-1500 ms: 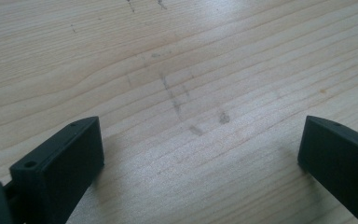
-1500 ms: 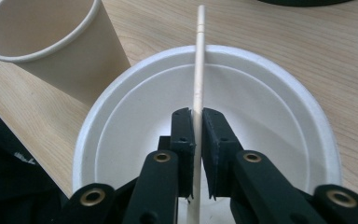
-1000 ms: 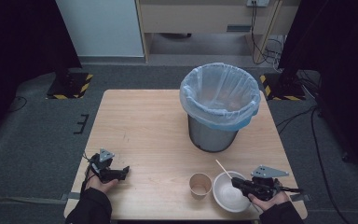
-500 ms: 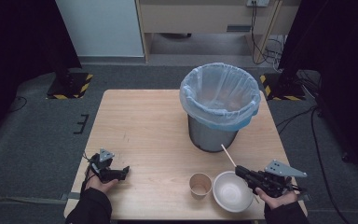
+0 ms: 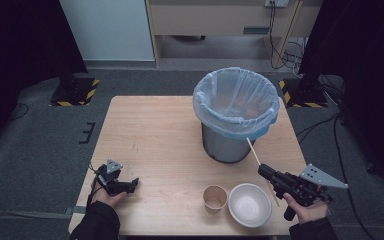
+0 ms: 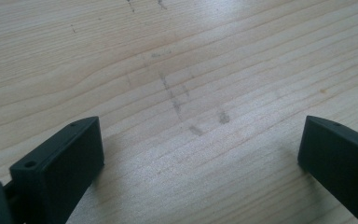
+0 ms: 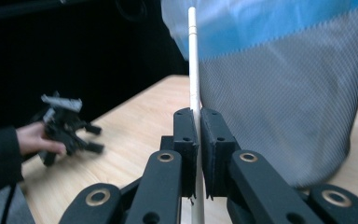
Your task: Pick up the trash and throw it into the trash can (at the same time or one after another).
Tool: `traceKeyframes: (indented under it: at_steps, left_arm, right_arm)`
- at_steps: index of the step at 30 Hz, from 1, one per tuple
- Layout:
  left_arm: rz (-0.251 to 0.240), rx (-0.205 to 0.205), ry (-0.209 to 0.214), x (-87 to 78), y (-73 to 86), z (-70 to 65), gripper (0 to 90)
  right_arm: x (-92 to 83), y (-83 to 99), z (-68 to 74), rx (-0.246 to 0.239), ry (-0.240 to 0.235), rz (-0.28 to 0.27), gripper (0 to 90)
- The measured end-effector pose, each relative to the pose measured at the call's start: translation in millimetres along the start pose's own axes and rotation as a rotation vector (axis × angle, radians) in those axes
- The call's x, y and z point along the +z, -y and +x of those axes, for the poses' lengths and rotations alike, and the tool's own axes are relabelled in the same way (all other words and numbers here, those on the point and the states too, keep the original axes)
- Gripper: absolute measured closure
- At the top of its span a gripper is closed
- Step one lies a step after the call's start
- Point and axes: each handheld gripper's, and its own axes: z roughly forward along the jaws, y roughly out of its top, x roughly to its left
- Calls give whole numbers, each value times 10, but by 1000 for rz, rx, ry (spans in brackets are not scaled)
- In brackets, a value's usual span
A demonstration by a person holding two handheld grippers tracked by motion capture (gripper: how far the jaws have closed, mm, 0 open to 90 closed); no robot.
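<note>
Stick pinched by the right gripper

The right gripper (image 5: pixel 264 171) squeezed a thin stick (image 7: pixel 194 60) near the bin (image 5: pixel 235 112). The left gripper (image 5: pixel 130 184) sat open on the table (image 5: pixel 155 140).

Seen from above: a wooden table (image 5: pixel 170 135) with a metal bin (image 5: pixel 232 117) standing near its far right part, lined with a pale blue bag. Near the front edge, a small paper cup (image 5: pixel 215 197) just beside a white bowl (image 5: pixel 250 204). At the right, right gripper (image 5: pixel 264 171) raised above the table, closed on a thin white stick (image 5: pixel 254 152) pointing toward the bin. At the left front corner, left gripper (image 5: pixel 132 184) low at the table, held in a hand.
</note>
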Motion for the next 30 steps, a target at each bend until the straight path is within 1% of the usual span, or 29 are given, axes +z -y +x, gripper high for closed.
traceKeyframes:
  at_steps: [4, 7, 8, 9, 15, 18, 19, 20, 21, 22, 23, 24, 25, 26, 27, 30]
  left_arm:
    - [0, 0, 0, 0, 0, 0, 0]
    - [0, 0, 0, 0, 0, 0, 0]
    - [0, 0, 0, 0, 0, 0, 0]
    - [0, 0, 0, 0, 0, 0, 0]
    - [1, 0, 0, 0, 0, 0, 0]
    - [0, 0, 0, 0, 0, 0, 0]
    - [0, 0, 0, 0, 0, 0, 0]
    - [0, 0, 0, 0, 0, 0, 0]
    - [0, 0, 0, 0, 0, 0, 0]
    - [0, 0, 0, 0, 0, 0, 0]
    - [0, 0, 0, 0, 0, 0, 0]
    - [0, 0, 0, 0, 0, 0, 0]
    - [0, 0, 0, 0, 0, 0, 0]
    - [1, 0, 0, 0, 0, 0, 0]
    - [1, 0, 0, 0, 0, 0, 0]
    - [0, 0, 0, 0, 0, 0, 0]
  right_arm:
    - [-19, -110, 8, -13, -8, -43, 859]
    - [-24, -214, 13, -13, -11, -78, 859]
    - [-23, -299, 21, -19, -15, -104, 859]
    - [-23, -299, 21, -19, -15, -104, 859]
    - [-16, -577, 55, -38, -21, -182, 859]
    - [-18, -743, 75, -53, -15, -228, 859]
    - [-18, -743, 75, -53, -15, -228, 859]
    - [-19, -783, 81, -54, -12, -238, 859]
    - [-19, -864, 87, -64, -9, -262, 859]
    - [-19, -864, 87, -64, -9, -262, 859]
    - [-19, -905, 91, -66, -6, -273, 859]
    - [-16, -985, 94, -69, -4, -297, 859]
    - [-16, -985, 94, -69, -4, -297, 859]
    - [-10, -1063, 97, -75, -2, -316, 859]
    - [-10, -1063, 97, -75, -2, -316, 859]
    - [5, -1172, 103, -84, 7, -339, 859]
